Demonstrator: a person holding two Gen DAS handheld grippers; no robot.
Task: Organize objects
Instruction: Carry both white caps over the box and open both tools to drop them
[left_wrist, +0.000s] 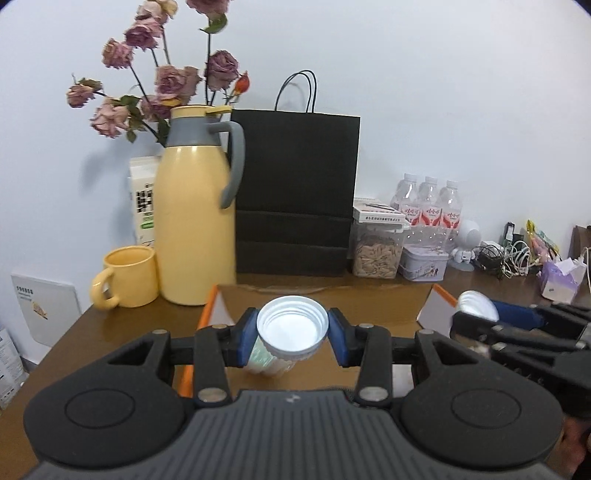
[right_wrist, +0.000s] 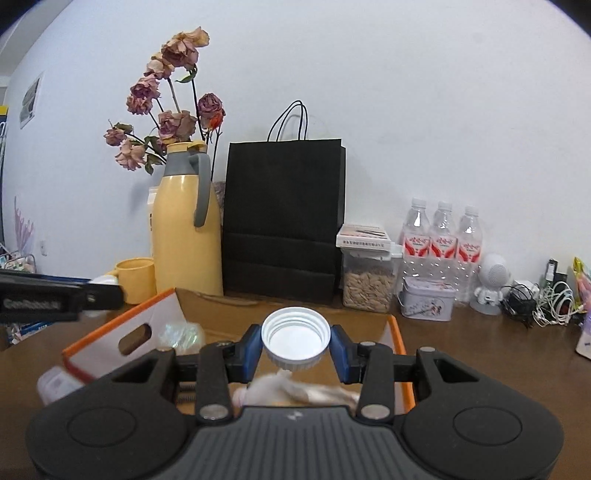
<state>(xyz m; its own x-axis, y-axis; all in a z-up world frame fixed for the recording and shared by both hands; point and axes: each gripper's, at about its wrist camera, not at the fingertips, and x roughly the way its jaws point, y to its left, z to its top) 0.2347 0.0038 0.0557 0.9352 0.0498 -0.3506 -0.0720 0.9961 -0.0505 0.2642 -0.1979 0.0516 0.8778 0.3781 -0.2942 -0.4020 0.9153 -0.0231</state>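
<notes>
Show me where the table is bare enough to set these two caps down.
Bare wood lies on the table right of the orange-edged box, in front of the tin. Another patch lies in front of the yellow mug, left of the box. The back row, from thermos to cables, is crowded.

Glossy brown wooden table (left_wrist: 122, 325), matt black paper bag (left_wrist: 295, 192), smooth yellow plastic flask (left_wrist: 194, 229), clear plastic bottles (right_wrist: 441, 240).

A home: dried roses (left_wrist: 147, 74), thermos jug (left_wrist: 195, 221), snacks on wooden table (left_wrist: 110, 328).
</notes>
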